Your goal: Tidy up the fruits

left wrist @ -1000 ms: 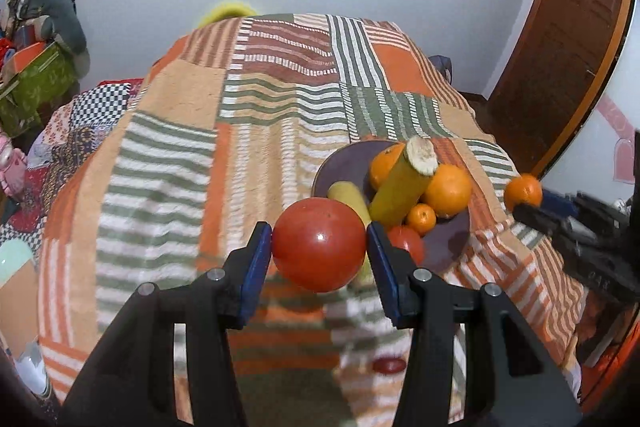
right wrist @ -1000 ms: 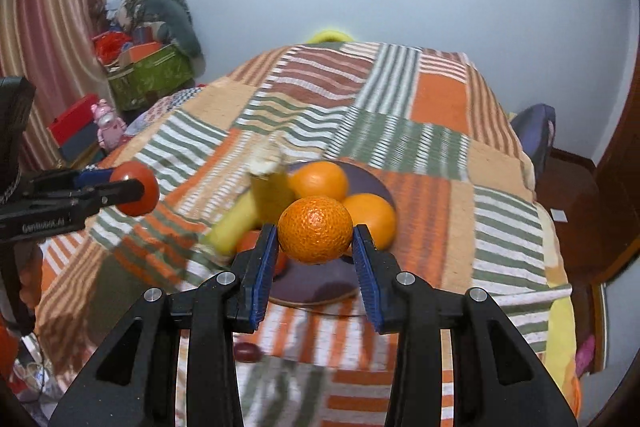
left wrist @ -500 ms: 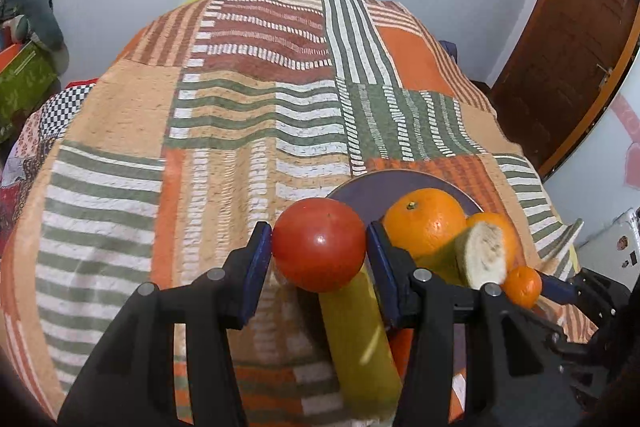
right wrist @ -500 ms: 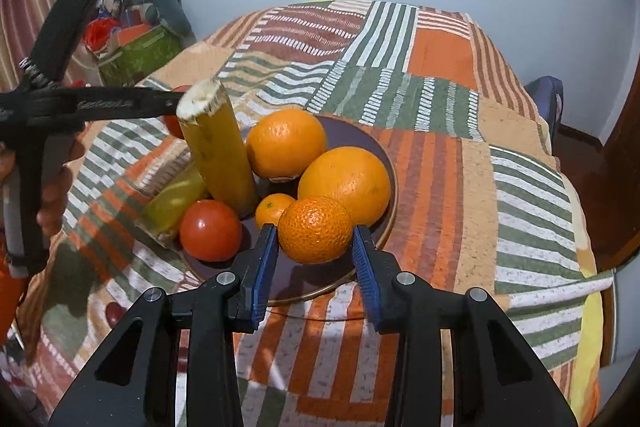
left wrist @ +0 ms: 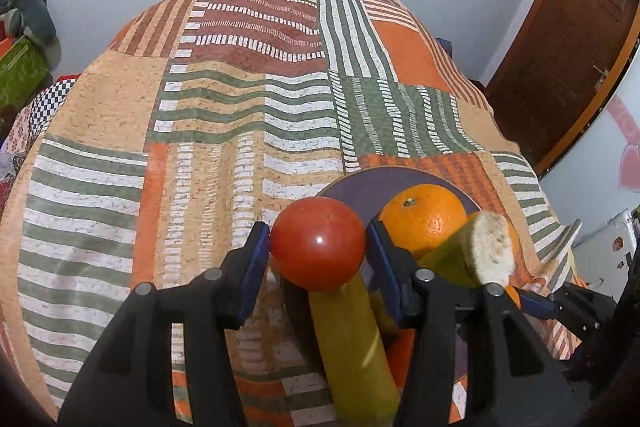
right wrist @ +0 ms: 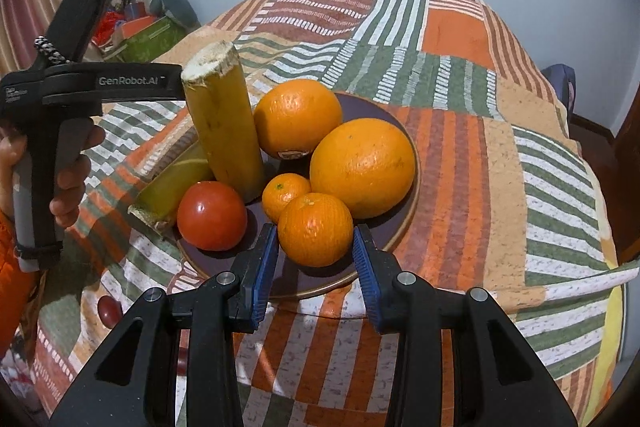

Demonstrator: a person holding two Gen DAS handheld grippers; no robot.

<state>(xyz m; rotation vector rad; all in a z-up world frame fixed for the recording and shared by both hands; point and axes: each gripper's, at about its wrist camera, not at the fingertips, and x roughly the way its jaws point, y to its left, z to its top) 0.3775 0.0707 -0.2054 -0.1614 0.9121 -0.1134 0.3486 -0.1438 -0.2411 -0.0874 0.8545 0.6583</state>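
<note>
Both fruits hang over the plate: left gripper clamps a tomato above its left rim, right gripper pinches a mandarin near its front edge, release probably next.

The left gripper clamps a red tomato between its 2 blue pads, above the near rim of a dark plate. On the plate sit an orange and a cut yellow banana piece; another banana piece lies below the tomato, over the striped patchwork cloth
</note>
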